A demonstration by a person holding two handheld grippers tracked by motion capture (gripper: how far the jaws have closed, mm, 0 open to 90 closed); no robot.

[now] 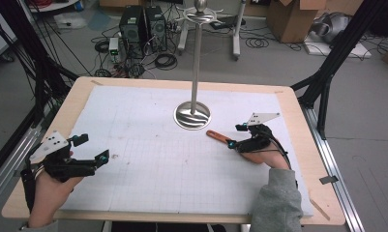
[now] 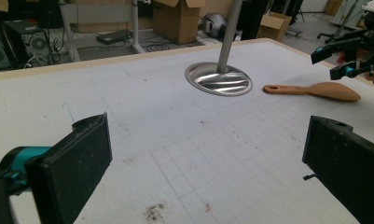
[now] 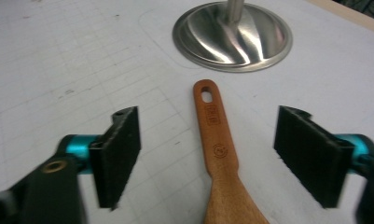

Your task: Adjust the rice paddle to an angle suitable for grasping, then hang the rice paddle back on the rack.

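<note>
Floor cables (image 1: pixel 133 53); right gripper view: spatula (image 3: pixel 219 154) stamp.

a polished metal stand (image 1: pixel 193 116) is seen at the centre of the high view, its round base set on a white gridded mat (image 1: pixel 148 159) that is laid over a wooden table (image 1: pixel 298 116). two black computer towers (image 1: pixel 143 24) and coiled cables (image 1: pixel 165 61) are found on the floor at upper centre, cardboard boxes (image 1: pixel 293 17) at upper right.

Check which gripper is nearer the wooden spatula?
Right. The right gripper hangs over the wooden spatula, jaws open either side of its handle. The left gripper is open too, far across the table.
</note>
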